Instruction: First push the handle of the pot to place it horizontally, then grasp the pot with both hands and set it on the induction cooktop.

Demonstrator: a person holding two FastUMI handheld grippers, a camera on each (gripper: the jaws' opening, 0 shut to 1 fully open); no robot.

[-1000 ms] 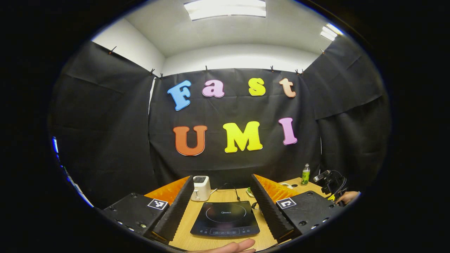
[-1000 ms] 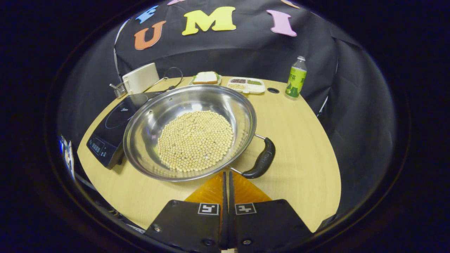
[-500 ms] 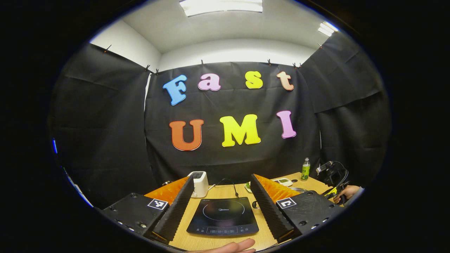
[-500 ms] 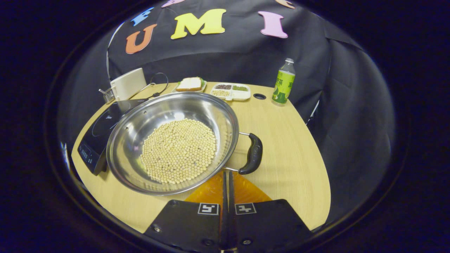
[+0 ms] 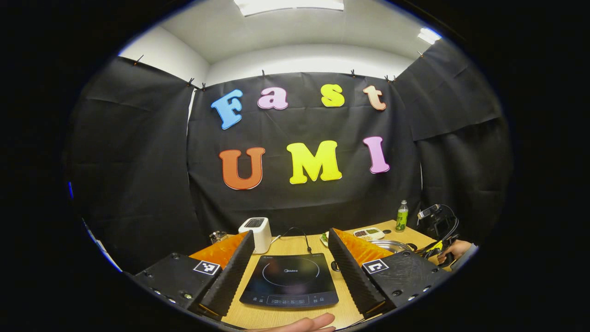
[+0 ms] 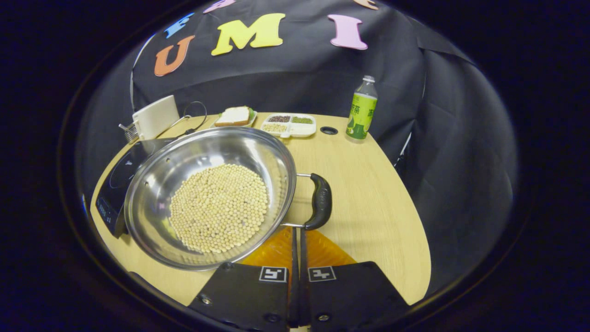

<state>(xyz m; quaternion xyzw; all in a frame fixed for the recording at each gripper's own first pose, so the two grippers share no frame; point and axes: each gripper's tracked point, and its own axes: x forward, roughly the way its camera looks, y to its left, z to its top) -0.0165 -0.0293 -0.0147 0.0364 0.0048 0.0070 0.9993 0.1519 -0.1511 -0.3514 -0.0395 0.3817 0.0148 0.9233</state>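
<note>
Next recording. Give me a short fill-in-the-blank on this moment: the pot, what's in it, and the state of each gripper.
1. The steel pot holds a layer of pale round ____.
2. The right gripper has its fingers ____, their tips close to the pot's black handle.
3. The left gripper has its fingers ____, with the induction cooktop seen between them.
4. At the table's far edge stands a green ____ with a white cap.

Missing words: beans; shut; open; bottle

Staged recording booth, not a real kitchen: black cloth walls (image 5: pixel 138 152) (clipped up), office ceiling lights (image 5: pixel 288 3), wooden table (image 6: pixel 368 198).
</note>
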